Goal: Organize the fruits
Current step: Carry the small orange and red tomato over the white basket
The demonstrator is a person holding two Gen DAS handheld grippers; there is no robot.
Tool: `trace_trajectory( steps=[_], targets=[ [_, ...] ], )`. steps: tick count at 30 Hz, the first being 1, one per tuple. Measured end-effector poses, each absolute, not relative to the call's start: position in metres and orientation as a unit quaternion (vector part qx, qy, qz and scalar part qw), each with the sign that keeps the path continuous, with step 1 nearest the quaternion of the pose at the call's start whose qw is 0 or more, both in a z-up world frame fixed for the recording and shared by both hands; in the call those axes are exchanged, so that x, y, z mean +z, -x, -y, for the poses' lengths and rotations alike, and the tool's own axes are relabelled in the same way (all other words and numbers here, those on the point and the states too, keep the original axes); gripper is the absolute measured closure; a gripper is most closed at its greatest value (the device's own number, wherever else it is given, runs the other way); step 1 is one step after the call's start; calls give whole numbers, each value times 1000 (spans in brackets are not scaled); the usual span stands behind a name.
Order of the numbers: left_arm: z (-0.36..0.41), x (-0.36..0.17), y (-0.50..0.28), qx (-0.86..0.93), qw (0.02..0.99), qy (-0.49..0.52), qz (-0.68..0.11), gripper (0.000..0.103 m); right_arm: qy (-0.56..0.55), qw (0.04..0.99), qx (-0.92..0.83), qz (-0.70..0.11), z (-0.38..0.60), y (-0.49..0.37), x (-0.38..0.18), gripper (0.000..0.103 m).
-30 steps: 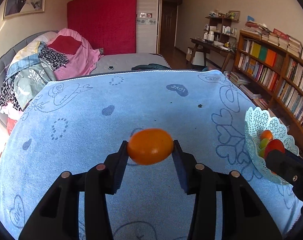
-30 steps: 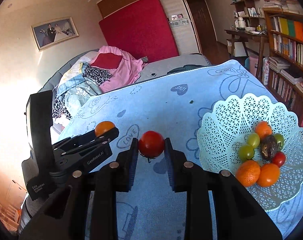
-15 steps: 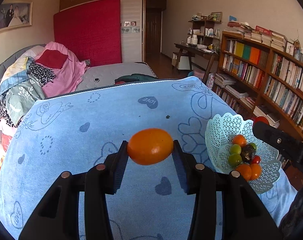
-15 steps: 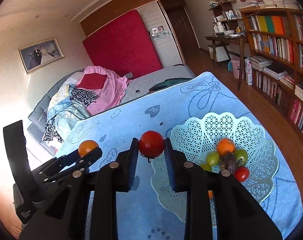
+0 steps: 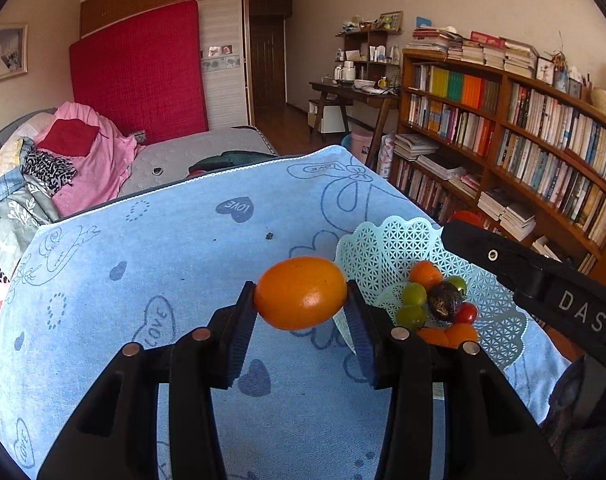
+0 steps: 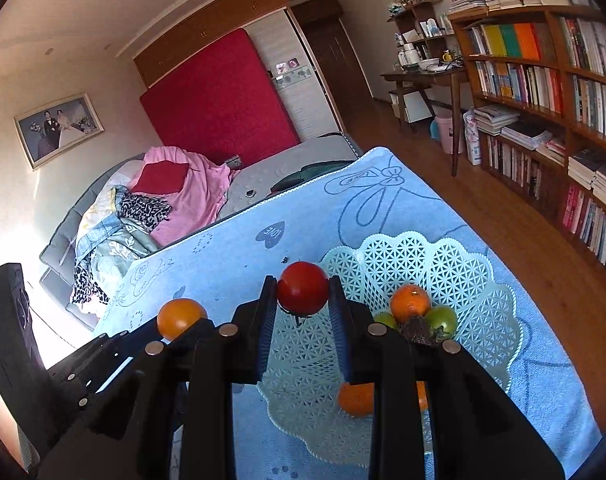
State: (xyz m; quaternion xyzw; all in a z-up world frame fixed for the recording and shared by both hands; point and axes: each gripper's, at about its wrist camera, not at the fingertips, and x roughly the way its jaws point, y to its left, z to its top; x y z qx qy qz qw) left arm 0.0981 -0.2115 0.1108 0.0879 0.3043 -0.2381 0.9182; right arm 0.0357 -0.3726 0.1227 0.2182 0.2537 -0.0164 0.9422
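Note:
My left gripper (image 5: 301, 300) is shut on an orange fruit (image 5: 301, 293) and holds it above the blue towel, just left of the pale green lattice basket (image 5: 383, 248). My right gripper (image 6: 302, 294) is shut on a red tomato (image 6: 302, 288) and holds it above the basket's left part (image 6: 475, 276). The basket holds several fruits: oranges (image 6: 409, 302), green ones (image 6: 442, 317), a dark one (image 5: 444, 300) and a small red one (image 5: 466, 313). In the right wrist view the left gripper with its orange fruit (image 6: 181, 318) is at the left. The right gripper's body (image 5: 543, 280) reaches over the basket.
The blue towel (image 5: 163, 260) with heart prints covers the table. A small dark speck (image 5: 269, 235) lies on it. Behind is a bed with clothes (image 5: 71, 152). A bookshelf (image 5: 523, 140) and a desk (image 5: 355, 96) stand at the right.
Both grippers have moved to the right, toward and over the basket, each still holding its fruit. The right gripper with the tomato now hangs above the basket.

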Motion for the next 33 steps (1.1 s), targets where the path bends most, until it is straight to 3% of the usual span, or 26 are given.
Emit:
trace_trajectory(
  steps=[33],
  targets=[
    [253, 93, -90, -284, 898, -108, -319, 58, -238, 935, -52, -259, 395, -39, 112, 76]
  ],
)
